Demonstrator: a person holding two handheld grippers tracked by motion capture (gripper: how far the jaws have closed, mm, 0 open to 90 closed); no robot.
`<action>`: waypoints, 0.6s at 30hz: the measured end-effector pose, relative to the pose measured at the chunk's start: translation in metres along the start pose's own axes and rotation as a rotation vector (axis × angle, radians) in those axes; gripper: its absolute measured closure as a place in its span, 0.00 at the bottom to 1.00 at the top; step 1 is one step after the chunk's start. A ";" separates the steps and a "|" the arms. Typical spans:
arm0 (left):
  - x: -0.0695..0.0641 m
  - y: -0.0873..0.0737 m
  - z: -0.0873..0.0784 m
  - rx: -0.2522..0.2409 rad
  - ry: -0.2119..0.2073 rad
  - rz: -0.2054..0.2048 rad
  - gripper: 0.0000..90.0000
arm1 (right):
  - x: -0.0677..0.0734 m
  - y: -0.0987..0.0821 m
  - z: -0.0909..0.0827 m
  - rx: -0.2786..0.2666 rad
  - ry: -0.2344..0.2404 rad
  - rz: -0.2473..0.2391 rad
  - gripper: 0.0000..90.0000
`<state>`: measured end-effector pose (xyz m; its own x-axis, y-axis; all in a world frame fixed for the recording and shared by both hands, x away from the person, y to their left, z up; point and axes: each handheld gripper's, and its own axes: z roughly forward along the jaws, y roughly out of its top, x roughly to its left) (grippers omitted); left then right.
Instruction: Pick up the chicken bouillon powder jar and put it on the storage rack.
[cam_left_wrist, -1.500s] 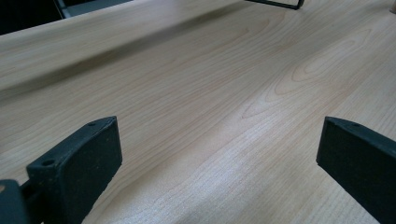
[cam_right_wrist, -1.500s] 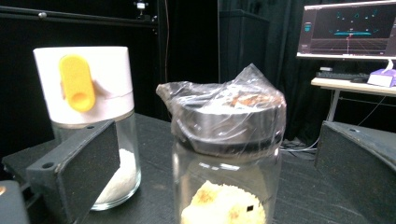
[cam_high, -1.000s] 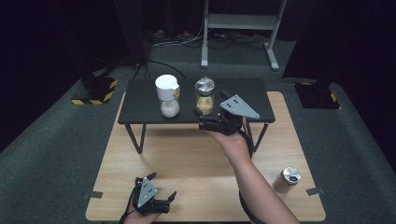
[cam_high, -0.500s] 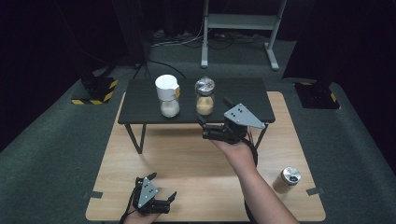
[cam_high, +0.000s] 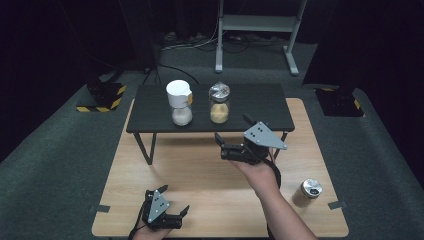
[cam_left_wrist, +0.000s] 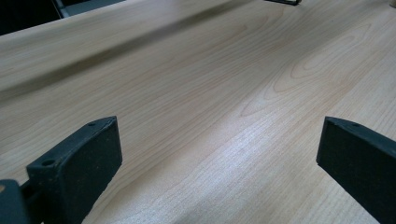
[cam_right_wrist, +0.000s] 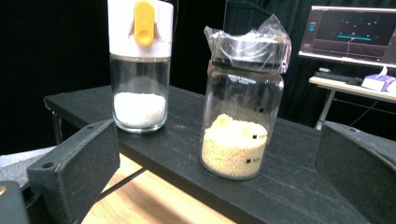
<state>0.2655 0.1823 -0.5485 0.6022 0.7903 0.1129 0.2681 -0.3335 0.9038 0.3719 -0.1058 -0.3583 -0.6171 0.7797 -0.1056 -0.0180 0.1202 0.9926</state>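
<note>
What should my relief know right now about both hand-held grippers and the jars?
Right hand-held gripper: open, holding nothing, in the air just in front of the black shelf, jaws aimed at the silver-lidded jar.
Left hand-held gripper: open, holding nothing, low over the wooden table near its front edge.
Both that jar and the white-capped jar stand upright on the shelf. A third jar stands at the table's right front.
Nothing is gripped; likely next is closing on the silver-lidded jar.

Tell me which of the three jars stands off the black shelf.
The small metal-lidded jar near the wooden table's right front corner. The white-capped jar and the foil-topped jar both stand on the black shelf.
</note>
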 end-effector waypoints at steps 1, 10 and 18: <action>0.000 0.000 0.000 0.000 0.000 0.000 0.00 | 0.000 -0.001 -0.001 0.002 -0.001 -0.001 0.00; 0.000 0.000 0.000 -0.001 0.002 0.001 0.00 | -0.002 -0.016 -0.008 0.042 -0.012 -0.011 0.00; -0.001 0.000 0.000 0.001 0.004 0.006 0.00 | -0.003 -0.028 -0.015 0.057 -0.029 -0.014 0.00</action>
<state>0.2651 0.1818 -0.5485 0.6010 0.7901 0.1202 0.2653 -0.3391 0.9026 0.3625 -0.1208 -0.3852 -0.5942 0.7950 -0.1224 0.0183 0.1655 0.9860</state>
